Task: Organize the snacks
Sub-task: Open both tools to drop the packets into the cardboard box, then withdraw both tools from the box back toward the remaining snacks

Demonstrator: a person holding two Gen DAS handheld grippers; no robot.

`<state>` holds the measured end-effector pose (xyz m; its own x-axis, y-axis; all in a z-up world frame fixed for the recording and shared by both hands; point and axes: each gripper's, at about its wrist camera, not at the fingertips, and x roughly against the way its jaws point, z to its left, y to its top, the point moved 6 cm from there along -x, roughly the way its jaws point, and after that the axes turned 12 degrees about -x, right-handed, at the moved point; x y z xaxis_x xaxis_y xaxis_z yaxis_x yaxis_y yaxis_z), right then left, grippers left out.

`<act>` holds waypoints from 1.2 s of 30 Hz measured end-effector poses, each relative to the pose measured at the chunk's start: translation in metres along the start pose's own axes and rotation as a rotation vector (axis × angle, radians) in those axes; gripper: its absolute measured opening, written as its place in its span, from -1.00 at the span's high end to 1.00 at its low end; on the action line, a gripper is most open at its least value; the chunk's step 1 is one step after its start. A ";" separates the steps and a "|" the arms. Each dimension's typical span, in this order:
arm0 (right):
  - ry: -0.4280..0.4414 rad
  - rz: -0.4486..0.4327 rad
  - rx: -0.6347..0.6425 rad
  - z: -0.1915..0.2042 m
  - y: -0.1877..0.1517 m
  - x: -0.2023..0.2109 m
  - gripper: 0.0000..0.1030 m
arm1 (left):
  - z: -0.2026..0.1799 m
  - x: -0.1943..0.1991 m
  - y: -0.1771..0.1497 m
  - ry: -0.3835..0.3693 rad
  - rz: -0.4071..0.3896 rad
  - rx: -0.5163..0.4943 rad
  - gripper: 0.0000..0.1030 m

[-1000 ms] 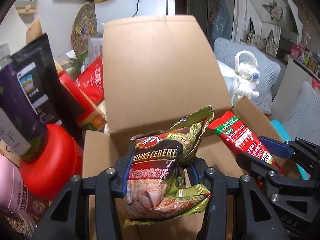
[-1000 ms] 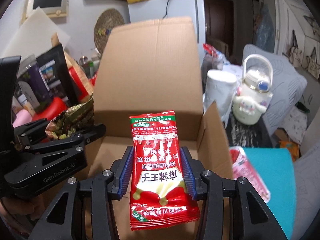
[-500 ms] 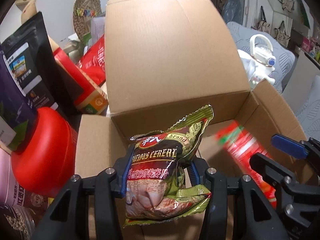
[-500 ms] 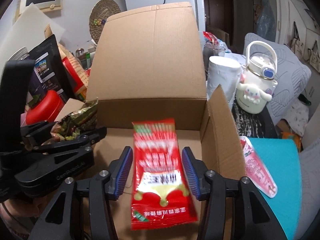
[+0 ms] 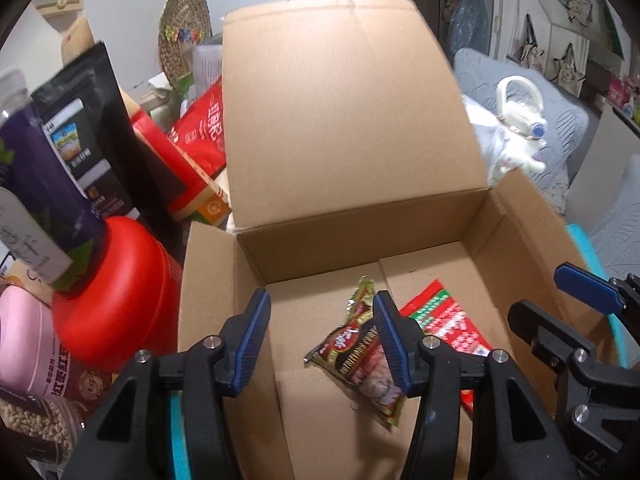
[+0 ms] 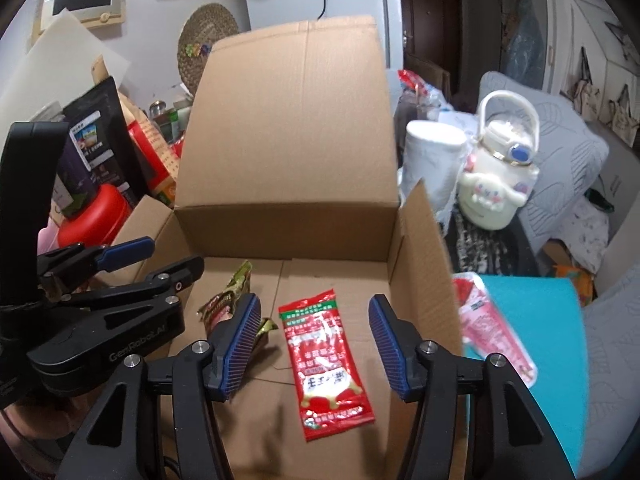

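Ribbed blue fingers (image 6: 239, 340) apart, crinkled foil packets (image 6: 328, 364), corrugated box (image 6: 288, 140)

Red jar (image 5: 116, 292) left; white kettle-shaped bottle (image 6: 498, 176) right, beside paper roll (image 6: 434, 160); woven mat (image 6: 200, 46) behind.

"GenRobot.AI" on the left tool (image 6: 132, 258) body, Chinese print on red sachet (image 6: 326, 360)

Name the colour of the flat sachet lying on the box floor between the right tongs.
Red sachet with white and green print; clearest in the right wrist view.
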<state>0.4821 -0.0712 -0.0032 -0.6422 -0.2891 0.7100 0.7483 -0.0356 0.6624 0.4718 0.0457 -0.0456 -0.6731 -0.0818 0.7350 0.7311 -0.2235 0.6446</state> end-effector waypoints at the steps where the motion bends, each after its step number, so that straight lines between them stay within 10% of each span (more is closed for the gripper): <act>1: 0.003 -0.012 -0.001 0.001 0.002 0.007 -0.10 | 0.000 0.005 0.001 -0.002 -0.009 0.000 -0.02; 20: -0.020 -0.212 0.036 0.022 0.008 0.137 -0.10 | 0.004 0.143 0.004 0.016 -0.227 0.013 -0.02; 36: -0.014 -0.284 0.061 0.039 -0.058 0.218 -0.10 | -0.010 0.231 -0.064 -0.013 -0.323 -0.020 -0.03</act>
<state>0.2922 -0.0950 0.1223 -0.8270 -0.2622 0.4973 0.5273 -0.0554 0.8479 0.2681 0.0311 0.0807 -0.8681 0.0087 0.4962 0.4780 -0.2546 0.8407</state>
